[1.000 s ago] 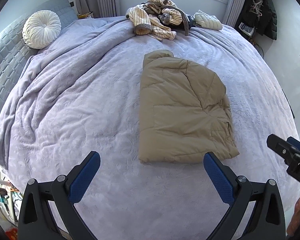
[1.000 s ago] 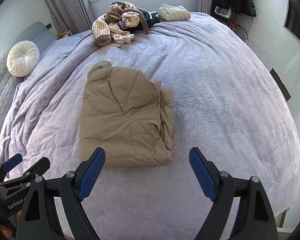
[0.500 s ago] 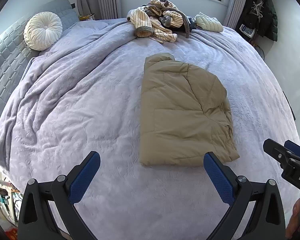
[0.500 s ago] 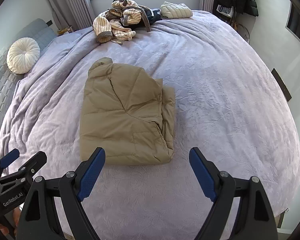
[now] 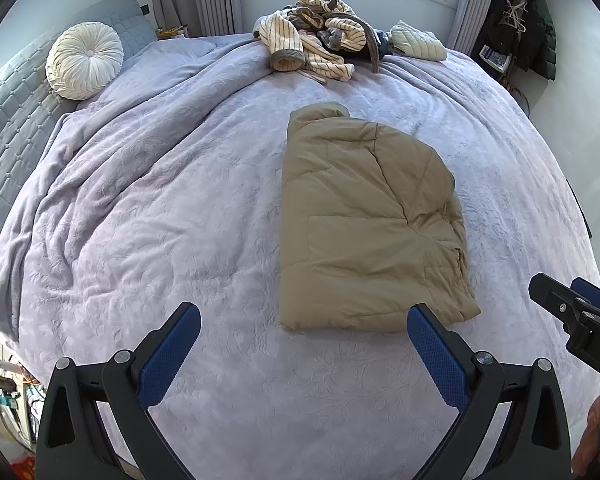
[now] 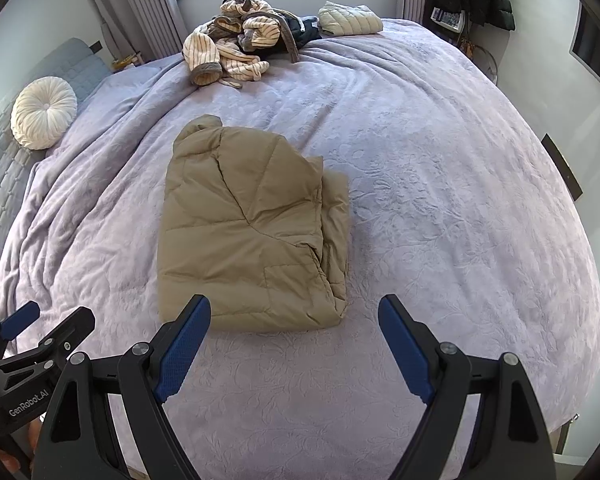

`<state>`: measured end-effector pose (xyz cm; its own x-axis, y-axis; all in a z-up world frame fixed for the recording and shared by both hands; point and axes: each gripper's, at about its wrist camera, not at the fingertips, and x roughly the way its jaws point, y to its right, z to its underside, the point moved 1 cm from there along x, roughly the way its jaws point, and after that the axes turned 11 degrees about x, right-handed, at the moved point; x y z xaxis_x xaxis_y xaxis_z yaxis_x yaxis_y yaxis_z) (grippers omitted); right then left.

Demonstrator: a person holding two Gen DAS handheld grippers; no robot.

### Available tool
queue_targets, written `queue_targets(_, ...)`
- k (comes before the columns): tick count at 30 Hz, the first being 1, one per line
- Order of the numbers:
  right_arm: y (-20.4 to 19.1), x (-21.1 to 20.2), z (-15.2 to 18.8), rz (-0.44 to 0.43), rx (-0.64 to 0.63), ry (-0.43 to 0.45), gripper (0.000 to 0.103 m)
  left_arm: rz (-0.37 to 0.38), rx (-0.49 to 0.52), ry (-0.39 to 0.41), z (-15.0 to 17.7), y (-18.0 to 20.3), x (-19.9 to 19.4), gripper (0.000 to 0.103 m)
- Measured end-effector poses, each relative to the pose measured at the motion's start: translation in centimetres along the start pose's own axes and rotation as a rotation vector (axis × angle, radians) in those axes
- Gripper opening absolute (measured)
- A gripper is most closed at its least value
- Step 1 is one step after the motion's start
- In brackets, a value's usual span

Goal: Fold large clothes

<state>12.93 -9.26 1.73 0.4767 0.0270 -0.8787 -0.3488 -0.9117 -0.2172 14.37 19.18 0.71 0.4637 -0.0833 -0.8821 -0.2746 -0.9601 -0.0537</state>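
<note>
A tan puffer jacket [image 5: 364,220] lies folded into a rough rectangle on the lilac bedspread [image 5: 160,200]; it also shows in the right wrist view [image 6: 252,232]. My left gripper [image 5: 304,320] is open and empty, above the bed just short of the jacket's near edge. My right gripper [image 6: 294,312] is open and empty, also just short of the near edge, towards the jacket's right corner. Each gripper shows at the edge of the other's view: the right one [image 5: 572,312] and the left one [image 6: 44,328].
A heap of striped and dark clothes [image 5: 320,44] and a folded cream quilted garment [image 5: 418,42] lie at the far side of the bed. A round white cushion [image 5: 84,60] rests by the grey headboard. Dark coats [image 5: 536,20] hang at the right wall.
Both grippers have crept slightly forward and lower towards the jacket's near edge. The jacket has not moved. Both stay open.
</note>
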Motion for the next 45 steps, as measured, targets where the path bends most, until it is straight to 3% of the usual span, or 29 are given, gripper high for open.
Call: queue_targets(45, 0.13, 0.20, -0.66, -0.001, -0.005, -0.005, 0.088, 0.005, 0.008, -0.005, -0.29, -0.06, 0.42, 0.103)
